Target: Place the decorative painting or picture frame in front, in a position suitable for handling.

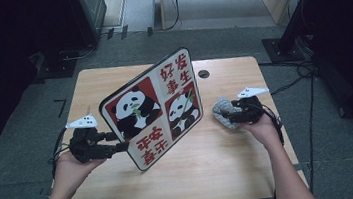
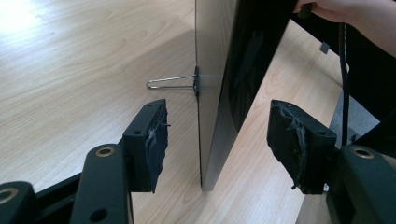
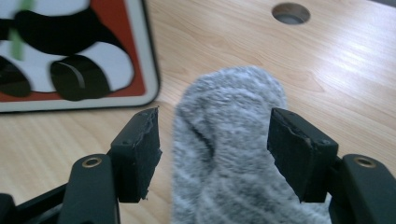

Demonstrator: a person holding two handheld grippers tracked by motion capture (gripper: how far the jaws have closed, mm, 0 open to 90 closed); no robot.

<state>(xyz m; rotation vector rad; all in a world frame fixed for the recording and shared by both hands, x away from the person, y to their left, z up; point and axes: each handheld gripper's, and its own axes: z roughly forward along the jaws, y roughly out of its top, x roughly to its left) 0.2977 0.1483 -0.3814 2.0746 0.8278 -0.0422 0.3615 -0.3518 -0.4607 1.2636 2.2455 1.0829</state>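
A square board [image 1: 153,107] printed with pandas and red characters stands tilted on its edge on the wooden table [image 1: 211,161]. My left gripper [image 1: 119,141] is at its lower left corner. In the left gripper view my left gripper [image 2: 224,140] is open, with the board's thin edge [image 2: 215,56] between the jaws and a gap on both sides. A wire stand [image 2: 170,81] sticks out from the board's back. A grey fuzzy cloth [image 1: 223,110] lies right of the board. My right gripper [image 3: 215,144] has the cloth [image 3: 229,121] between its jaws, with a gap at one pad.
A round cable hole [image 1: 204,73] sits near the table's far edge. The board's printed corner [image 3: 70,51] lies close to the cloth. The person's right hand [image 2: 355,14] appears beyond the board. Cables and stand bases lie on the floor around the table.
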